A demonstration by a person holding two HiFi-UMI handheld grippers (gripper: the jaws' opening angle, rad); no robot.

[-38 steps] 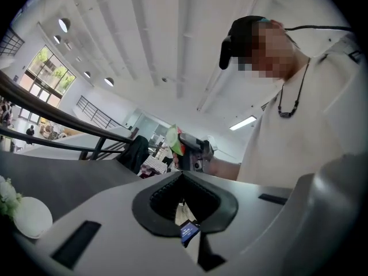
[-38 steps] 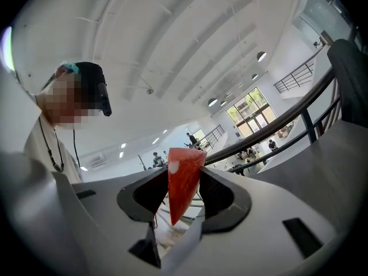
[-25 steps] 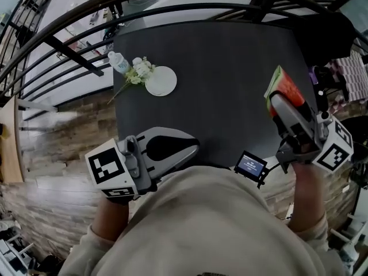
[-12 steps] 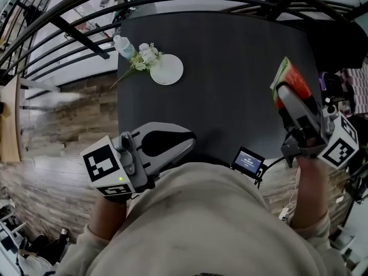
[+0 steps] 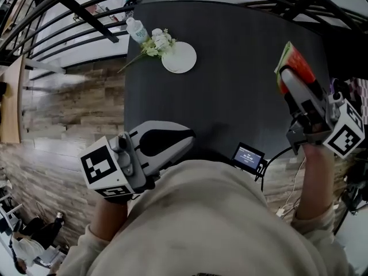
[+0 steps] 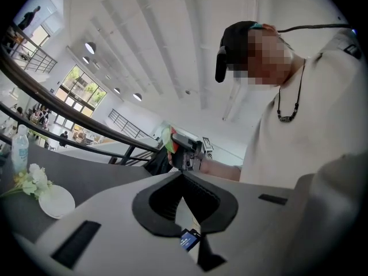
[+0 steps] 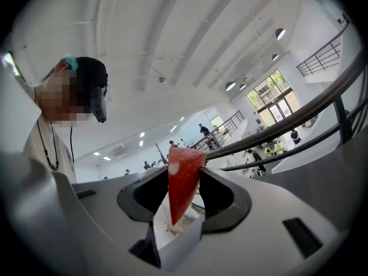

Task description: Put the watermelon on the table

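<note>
Clamping the watermelon (image 5: 296, 65), the right gripper (image 5: 291, 80) should lower it gently onto bare table (image 5: 230, 96) before releasing; left gripper (image 5: 185, 141) sits closed, empty.

A black table (image 5: 230, 85) with a curved far edge fills the upper middle of the frame. Near its upper left corner lie a round white plate (image 5: 179, 57), a small bunch of white flowers (image 5: 156, 43) at the plate's upper-left rim, and a clear plastic bottle (image 5: 137, 29) just beyond. At lower left, the grey left hand-held gripper (image 5: 190, 142) reaches over the table's near edge, jaw tips together. At right, the right hand-held gripper (image 5: 290, 79) clamps a red watermelon wedge with green rind (image 5: 293, 62) over the table's right edge. A small black screen device (image 5: 248, 156) shows at lower centre.
</note>
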